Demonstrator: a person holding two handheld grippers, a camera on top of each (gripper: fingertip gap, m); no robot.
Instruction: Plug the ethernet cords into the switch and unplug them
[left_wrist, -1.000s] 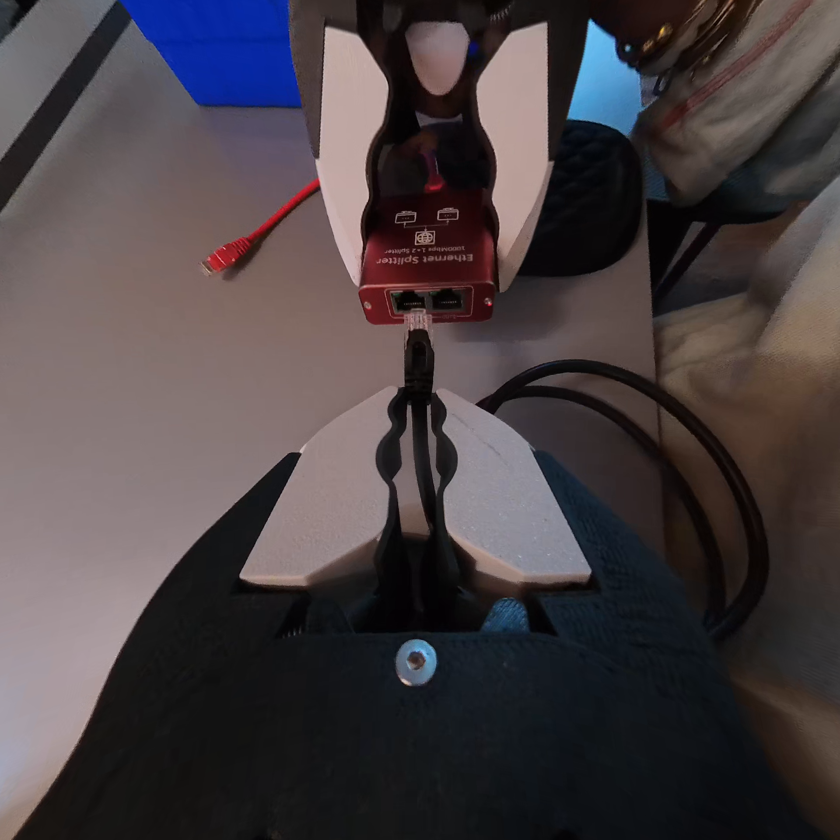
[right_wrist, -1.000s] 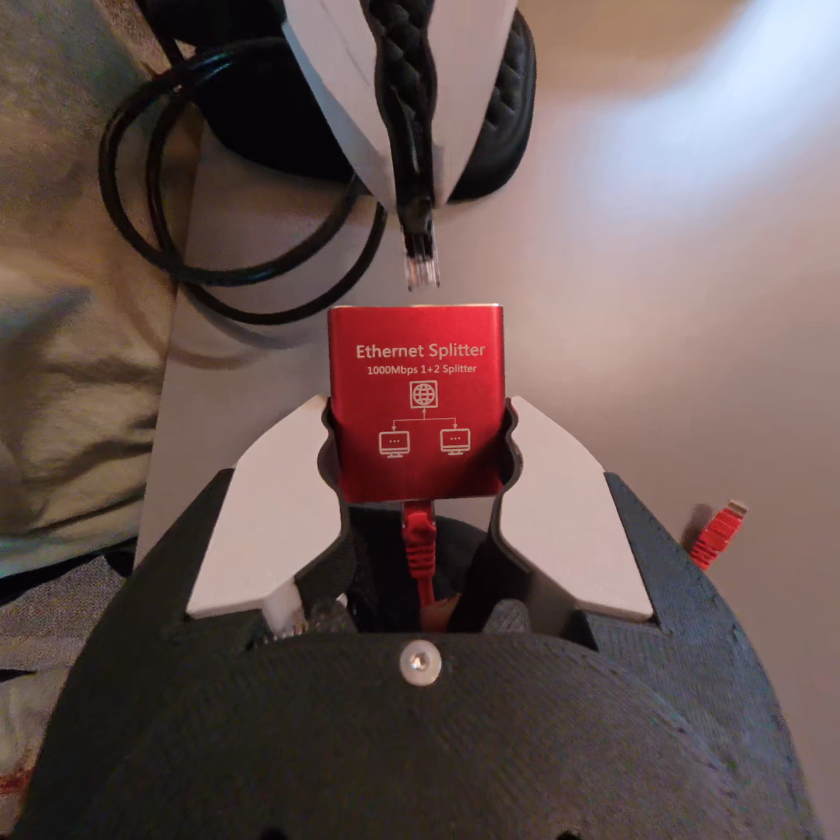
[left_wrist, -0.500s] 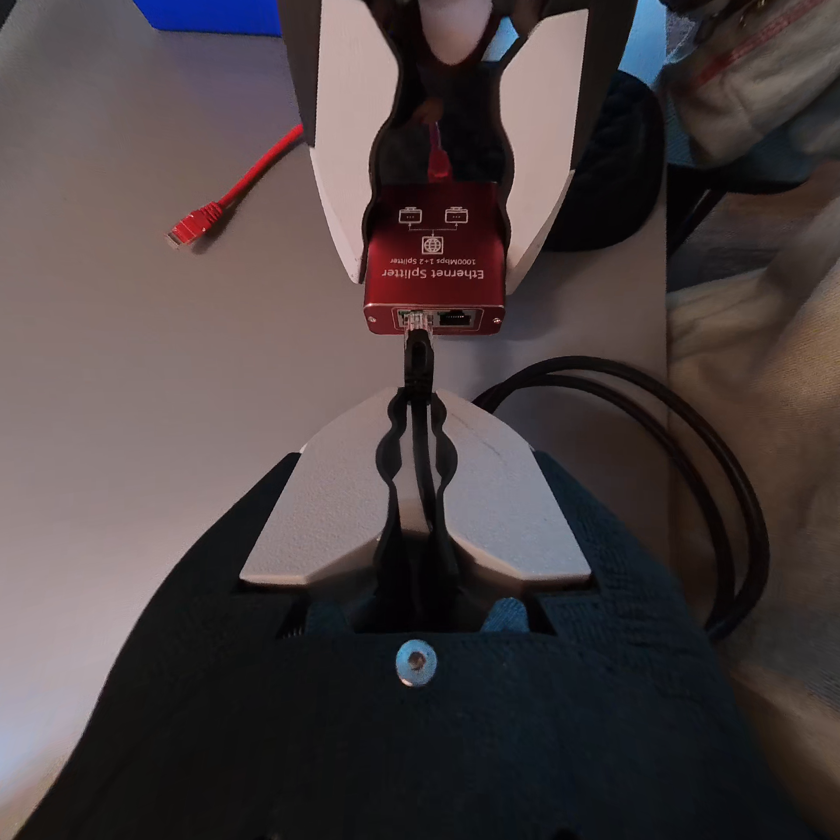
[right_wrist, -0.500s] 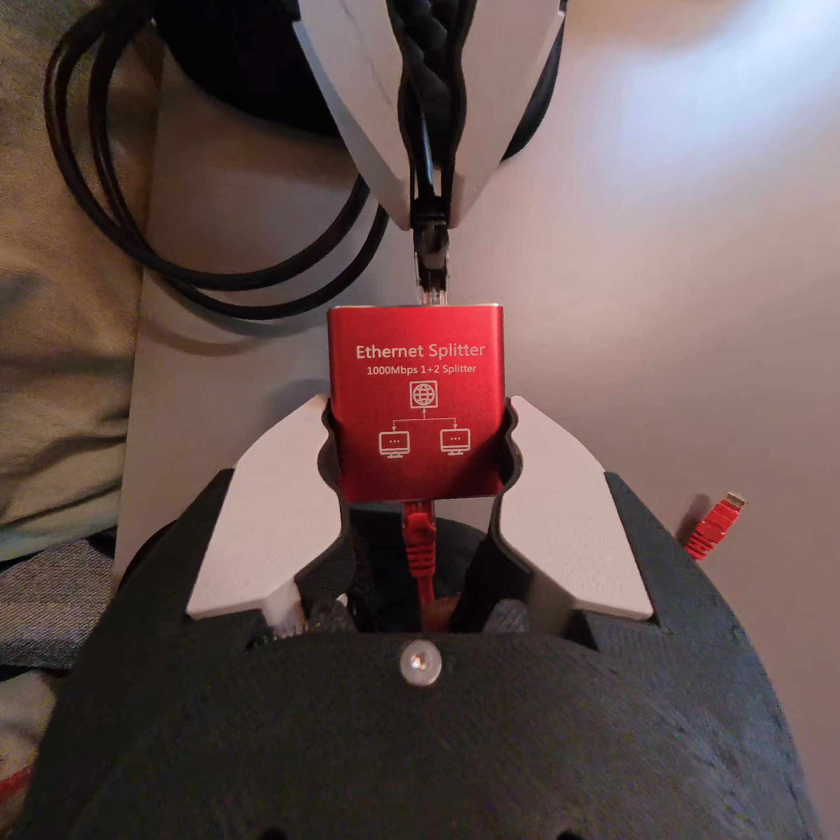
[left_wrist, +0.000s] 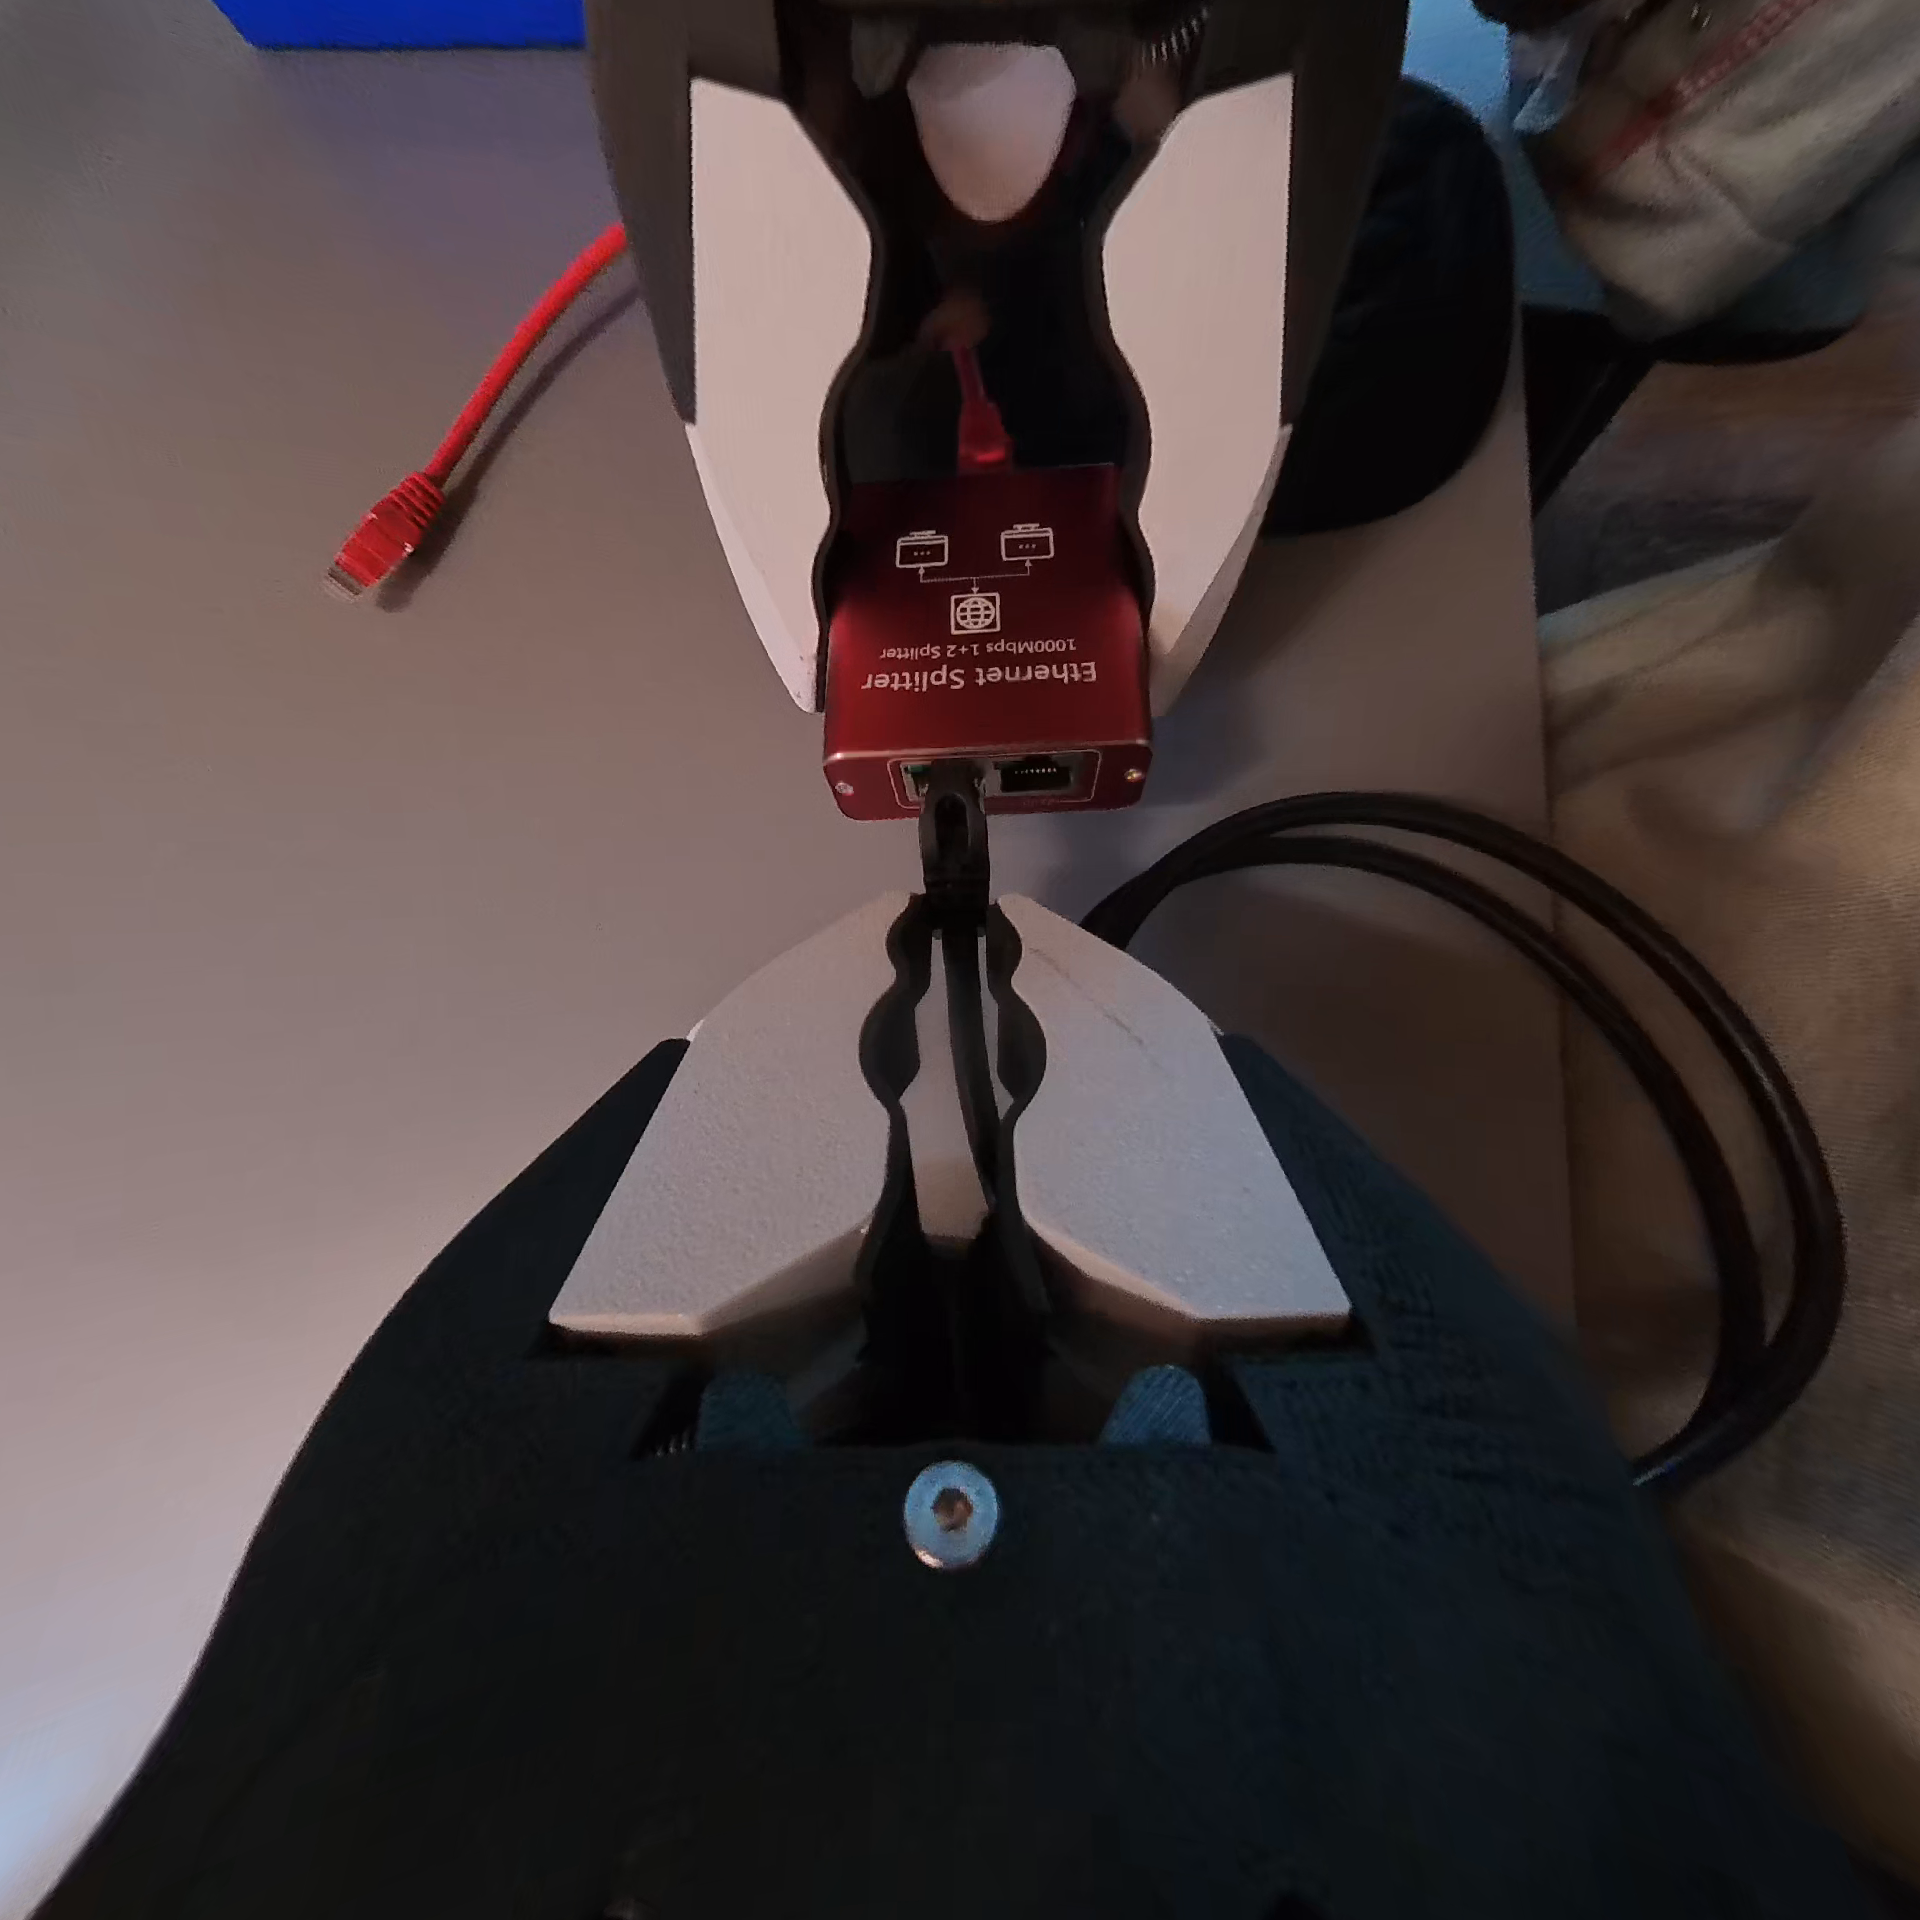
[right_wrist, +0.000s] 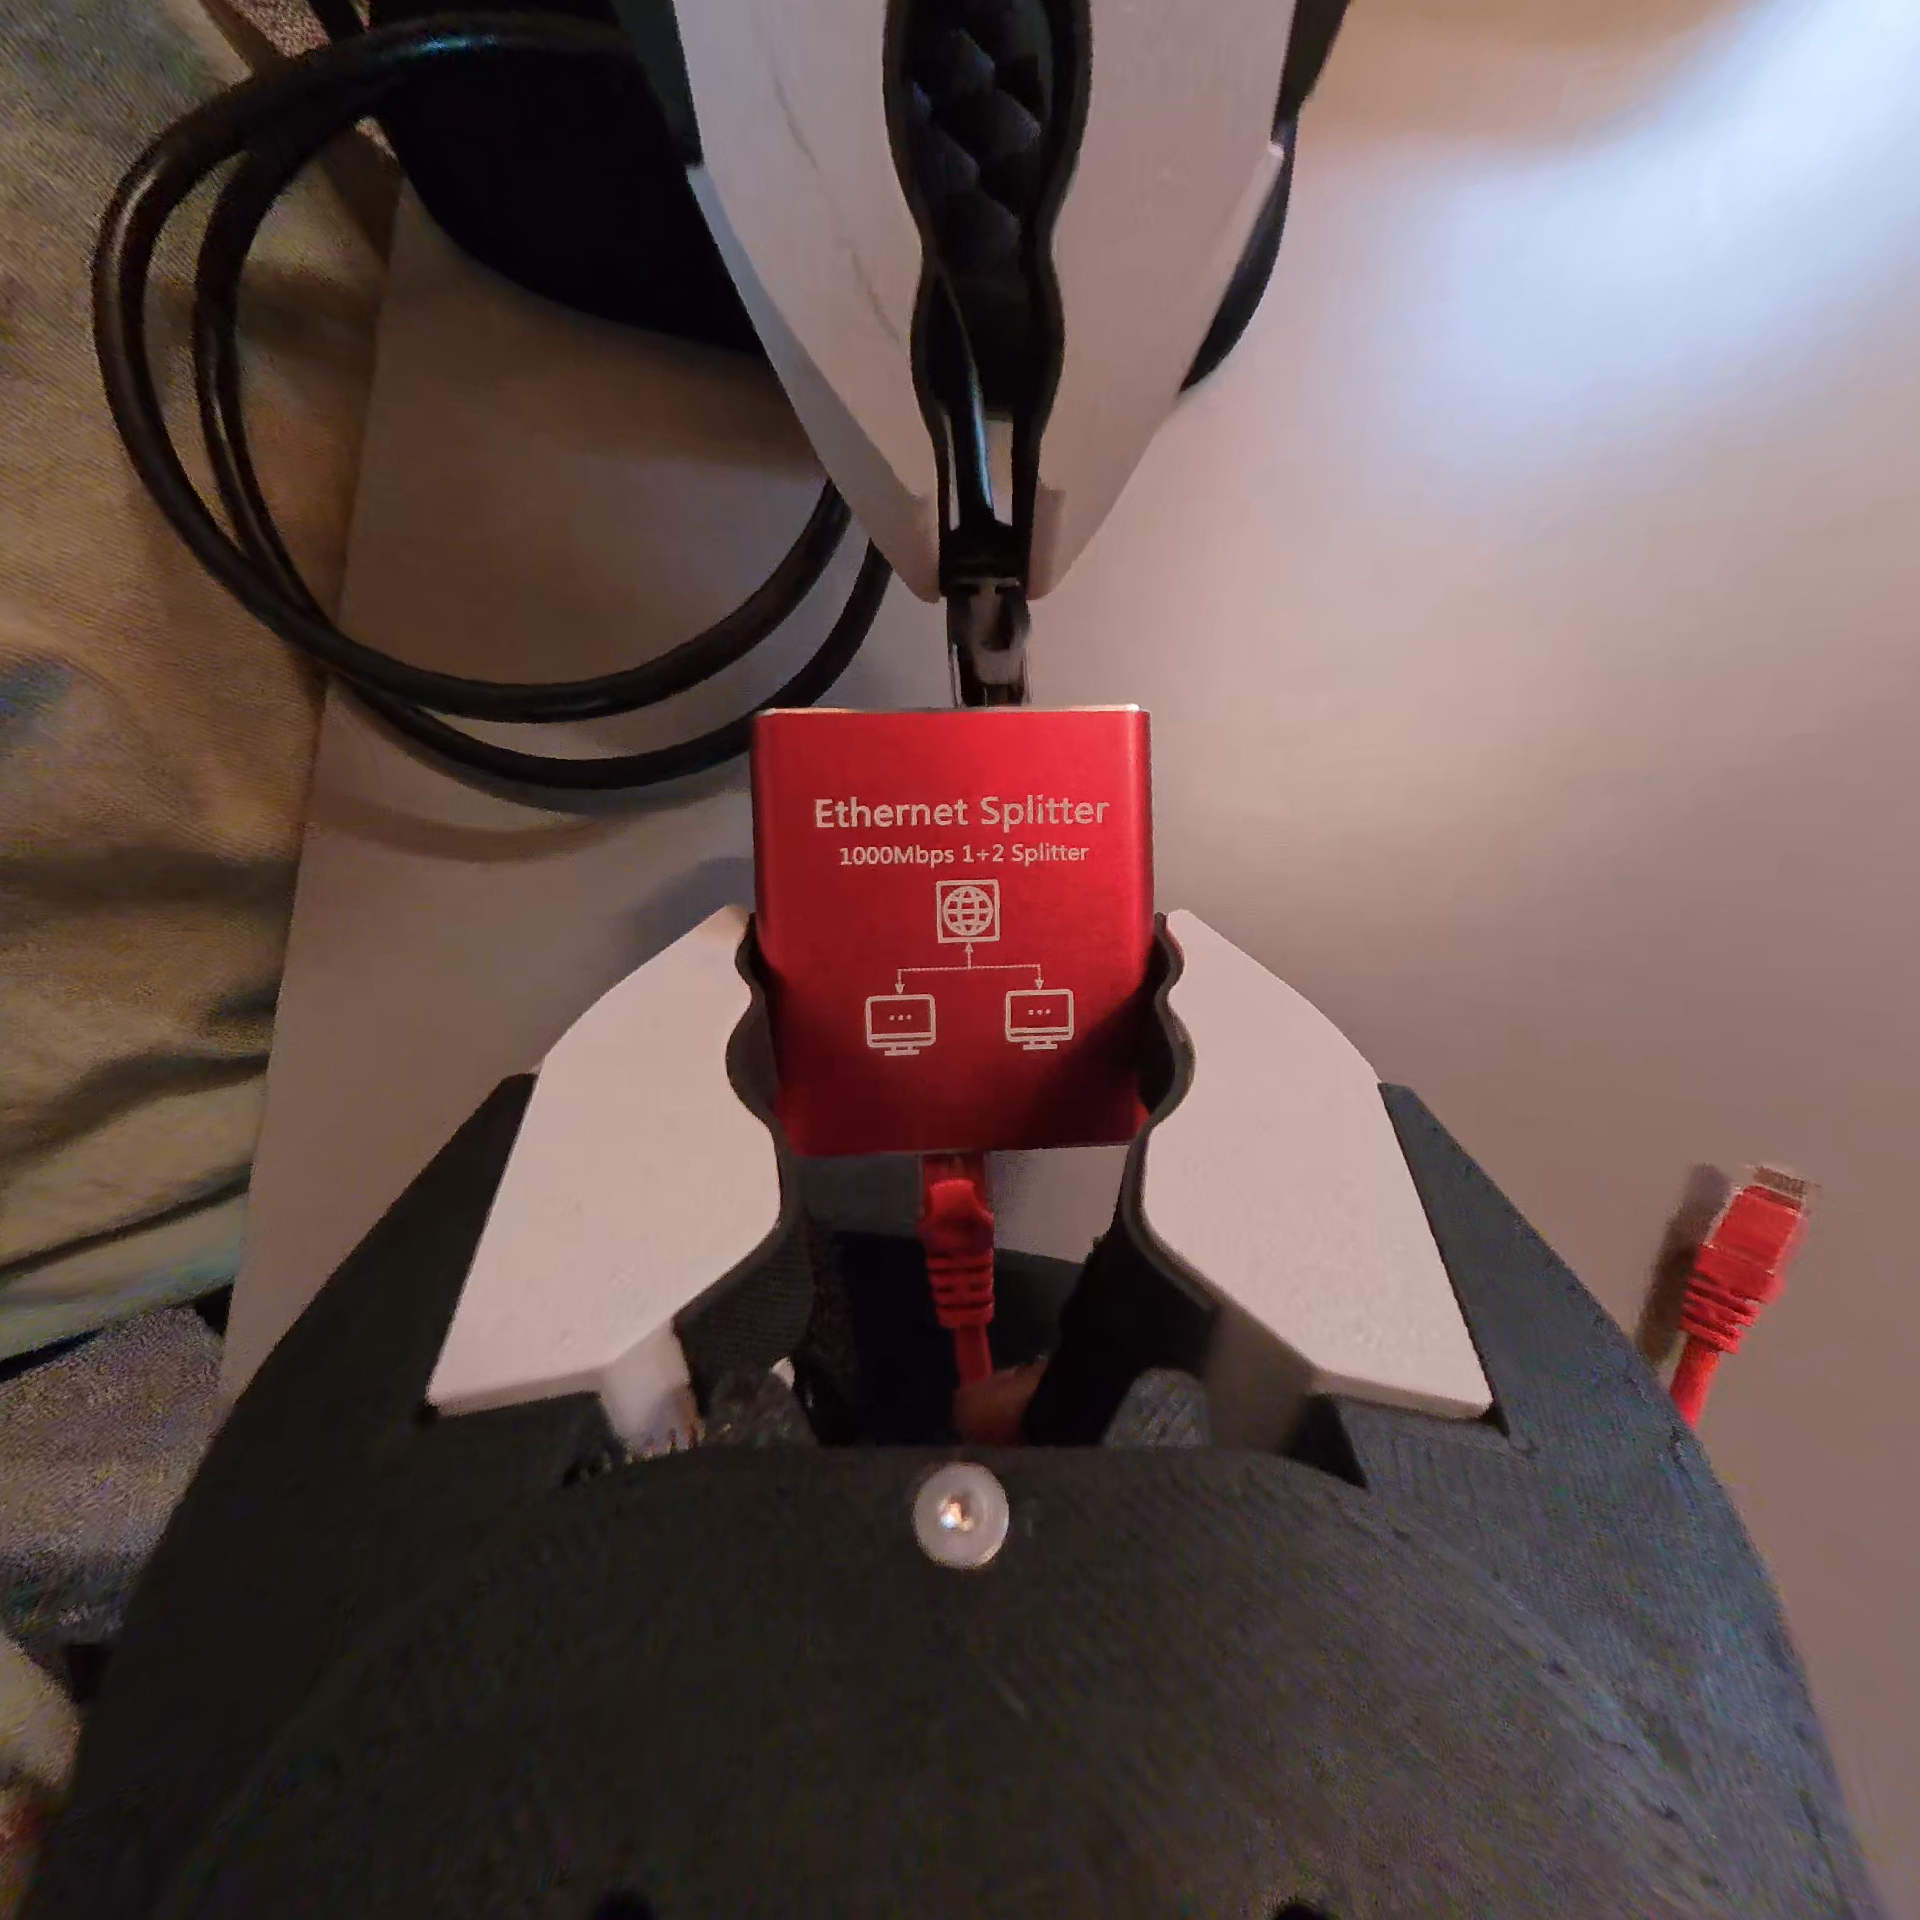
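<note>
My right gripper (right_wrist: 956, 925) is shut on the sides of a small red switch (right_wrist: 956, 831) and holds it above the grey table. A red cord (right_wrist: 958, 1247) is plugged into the switch's near side. My left gripper (left_wrist: 951, 909) is shut on a black ethernet cord (left_wrist: 951, 842) just behind its plug. The plug sits in the left port of the switch (left_wrist: 987, 665); the right port is empty. In the right wrist view the left gripper (right_wrist: 982, 582) faces mine, and the black plug (right_wrist: 987, 644) meets the switch's far face.
A loose red plug end (left_wrist: 390, 530) lies on the table (left_wrist: 312, 935), and also shows in the right wrist view (right_wrist: 1745, 1257). The black cord's loops (left_wrist: 1621, 987) hang over the table edge onto beige fabric (left_wrist: 1745, 727). A blue box (left_wrist: 416, 21) stands far off. Some 5 centimeters of space lies between my two pairs of fingers.
The black plug was just outside the switch a second ago; it has since gone into the left port. The two grippers have drawn closer together.
</note>
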